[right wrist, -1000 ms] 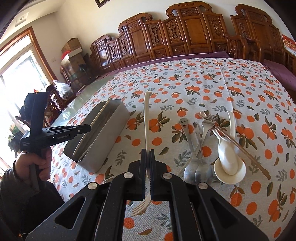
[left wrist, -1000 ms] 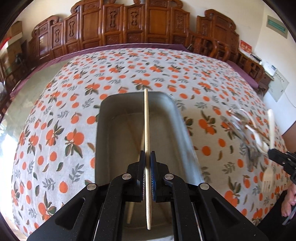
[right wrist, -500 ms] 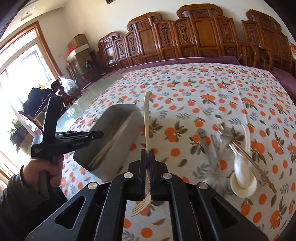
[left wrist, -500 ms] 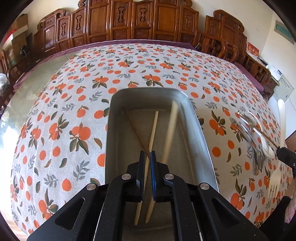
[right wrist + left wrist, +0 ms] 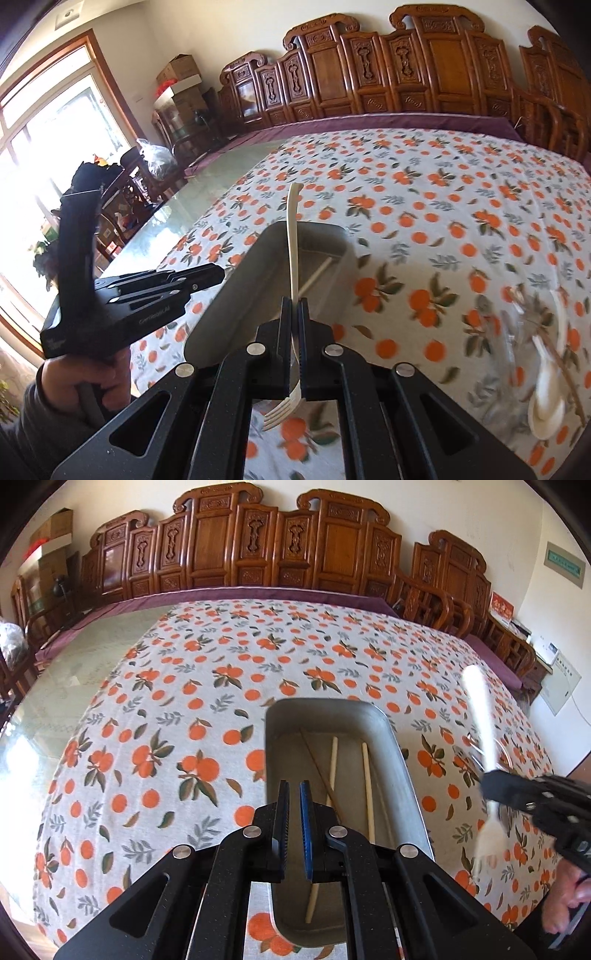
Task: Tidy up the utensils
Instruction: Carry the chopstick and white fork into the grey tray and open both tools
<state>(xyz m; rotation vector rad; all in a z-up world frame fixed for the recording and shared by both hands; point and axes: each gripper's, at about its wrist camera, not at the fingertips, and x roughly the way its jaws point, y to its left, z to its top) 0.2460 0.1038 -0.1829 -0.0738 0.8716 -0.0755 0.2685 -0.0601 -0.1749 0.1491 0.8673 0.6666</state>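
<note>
One cream fork [image 5: 294, 254], tines down, over grey tray [image 5: 236, 284].

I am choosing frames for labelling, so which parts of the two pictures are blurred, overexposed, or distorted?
Left wrist view: the fork in the right gripper is motion-blurred; the tin and chopsticks are sharp; the table edge bends from the fisheye. Right wrist view: the window is blown out; the white spoon at right is smeared; the fork is sharp.

Ahead of me an orange-print tablecloth [image 5: 192, 738] covers the glass-topped table [image 5: 74, 686]. Carved wooden chairs [image 5: 258, 554] line the far wall; cardboard boxes [image 5: 181, 79] are stacked beside a window [image 5: 44, 147].
</note>
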